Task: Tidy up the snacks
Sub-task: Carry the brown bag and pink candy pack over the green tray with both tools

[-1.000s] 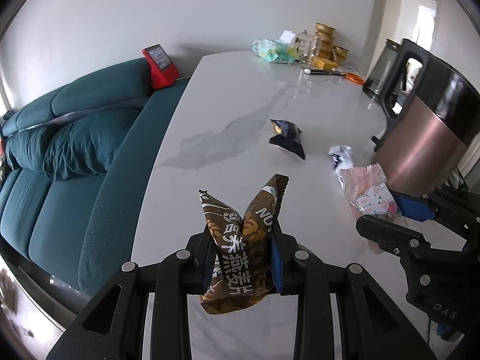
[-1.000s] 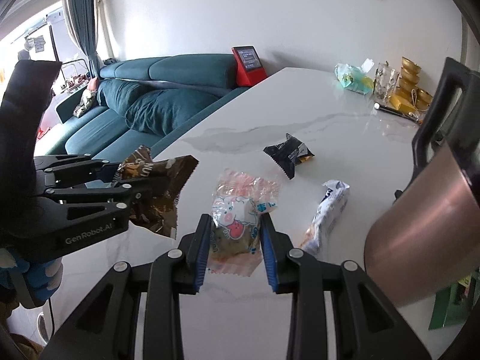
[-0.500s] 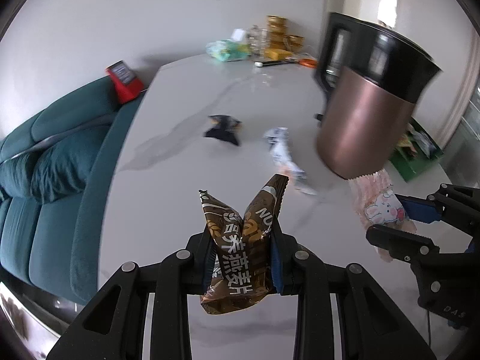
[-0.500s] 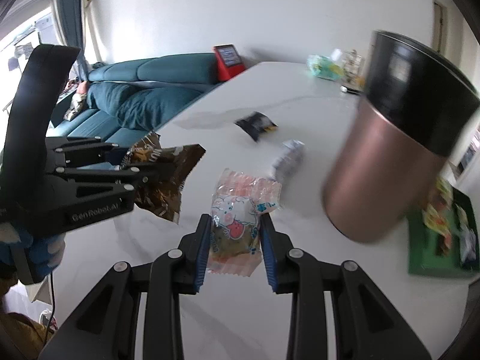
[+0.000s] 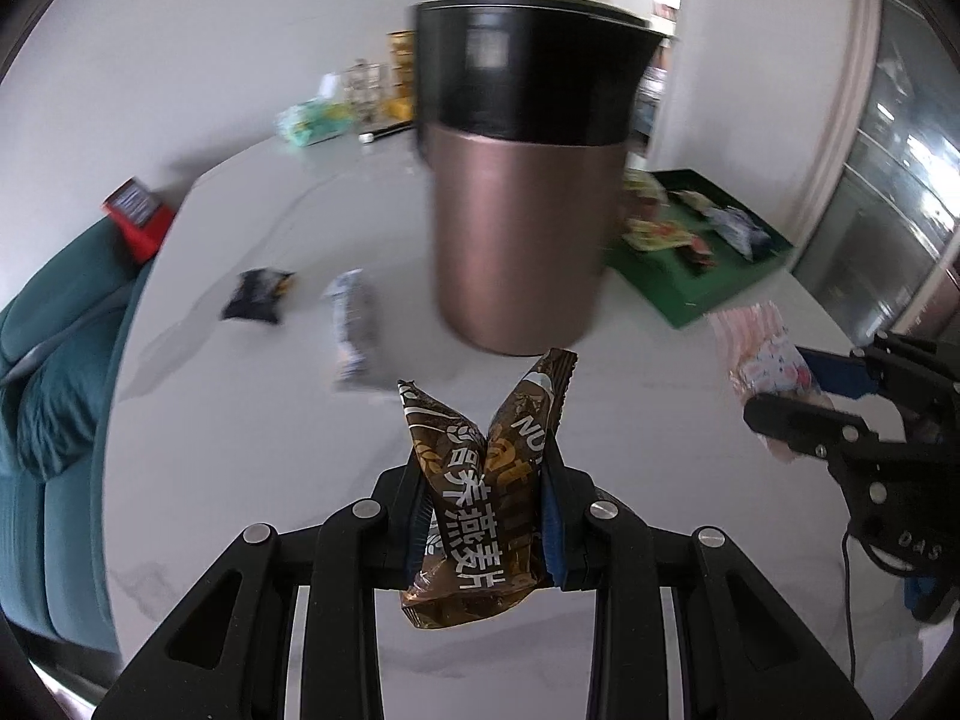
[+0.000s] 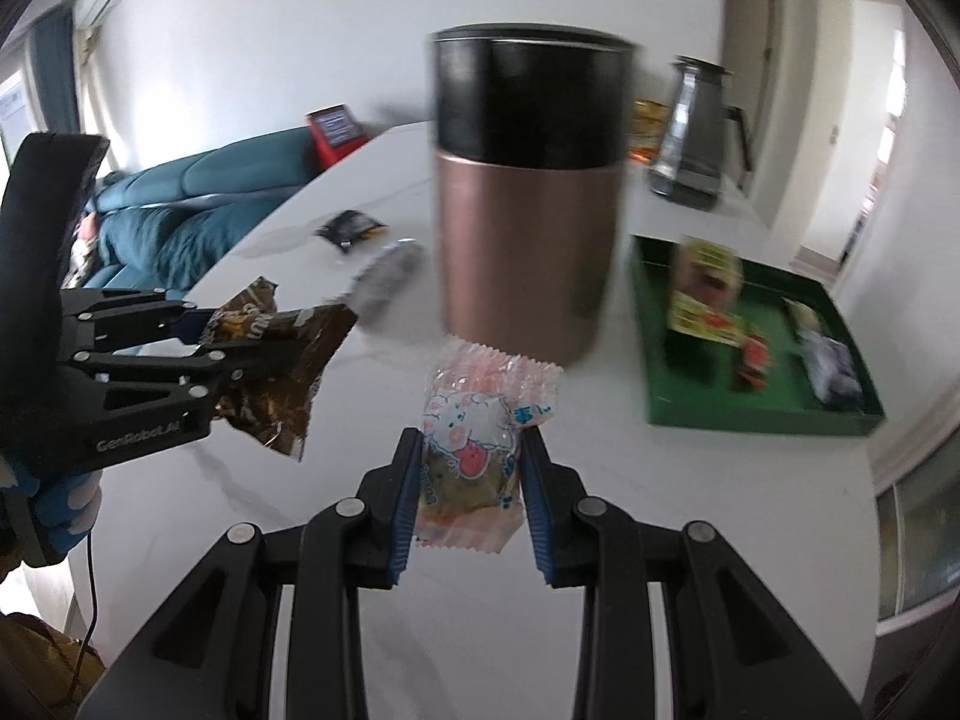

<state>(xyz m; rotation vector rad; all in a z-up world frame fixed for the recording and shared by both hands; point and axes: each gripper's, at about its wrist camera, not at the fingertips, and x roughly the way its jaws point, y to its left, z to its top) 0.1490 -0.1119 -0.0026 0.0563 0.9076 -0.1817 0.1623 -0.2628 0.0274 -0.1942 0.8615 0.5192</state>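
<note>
My left gripper (image 5: 485, 498) is shut on a brown oat snack packet (image 5: 480, 480) and holds it above the white marble table (image 5: 270, 450). It also shows at the left of the right wrist view (image 6: 282, 354). My right gripper (image 6: 468, 480) is shut on a pink pig-print snack packet (image 6: 474, 438), also seen at the right of the left wrist view (image 5: 762, 354). A green tray (image 6: 750, 414) with several snacks lies ahead on the right. A black packet (image 5: 258, 294) and a white-blue packet (image 5: 357, 324) lie on the table at the left.
A tall copper-and-black canister (image 6: 528, 210) stands just ahead of both grippers, left of the tray. A kettle (image 6: 690, 132) and cluttered items (image 5: 336, 114) stand at the far end. A teal sofa (image 5: 42, 390) runs along the table's left edge.
Both grippers have swung to the right with their packets held. The canister has come to the middle of both views and the green tray has come into sight.
</note>
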